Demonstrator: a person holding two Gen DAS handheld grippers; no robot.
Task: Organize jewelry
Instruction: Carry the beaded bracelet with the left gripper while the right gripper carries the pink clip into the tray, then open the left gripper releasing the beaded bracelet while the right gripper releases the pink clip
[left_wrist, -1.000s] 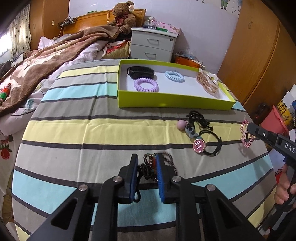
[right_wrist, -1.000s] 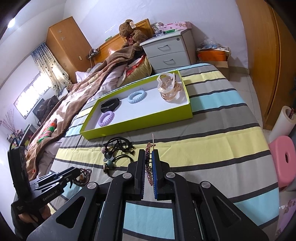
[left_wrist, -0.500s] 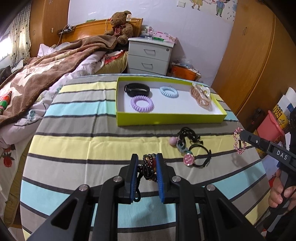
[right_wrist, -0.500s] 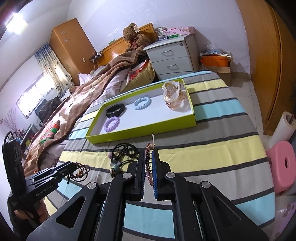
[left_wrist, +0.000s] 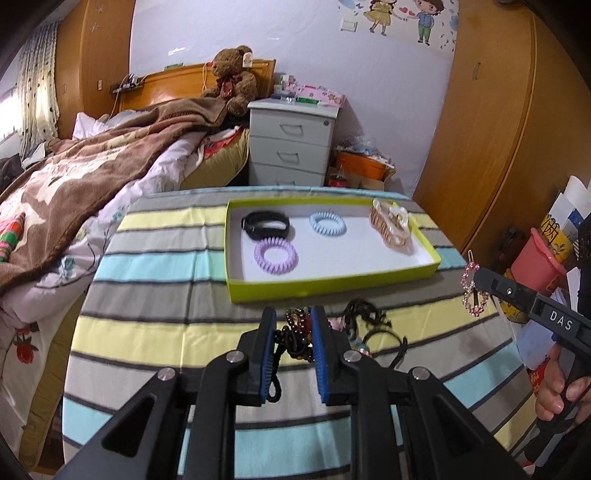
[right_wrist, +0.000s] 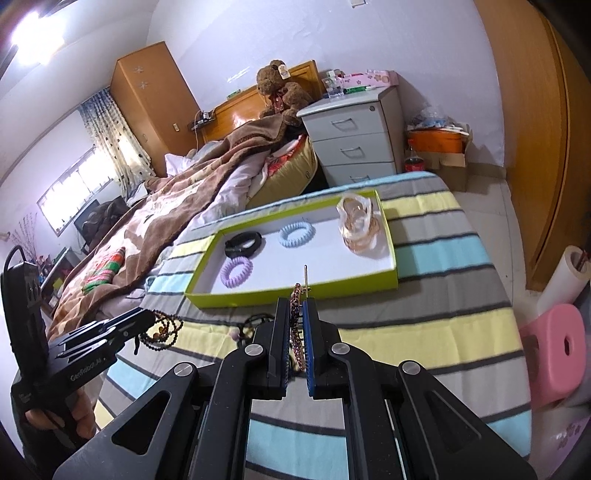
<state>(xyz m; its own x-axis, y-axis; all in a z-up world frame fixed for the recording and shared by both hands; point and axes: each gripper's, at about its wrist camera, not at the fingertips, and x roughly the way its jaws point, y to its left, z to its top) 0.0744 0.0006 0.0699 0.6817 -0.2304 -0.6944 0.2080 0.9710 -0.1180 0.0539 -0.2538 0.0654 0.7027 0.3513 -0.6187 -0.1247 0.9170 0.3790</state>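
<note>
Beads of a dark bracelet (left_wrist: 295, 332) are pinched in my left gripper (left_wrist: 293, 325) above the striped tablecloth (left_wrist: 155, 295). My right gripper (right_wrist: 295, 314) clamps a pink rhinestone hair clip (right_wrist: 296, 295), just short of the green tray (right_wrist: 295, 295).

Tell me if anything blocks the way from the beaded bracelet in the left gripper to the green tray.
Nothing visible does. The left gripper holds the beaded bracelet above the striped cloth, and only the low front wall of the green tray lies ahead. The hair ties sit off to the right.
</note>
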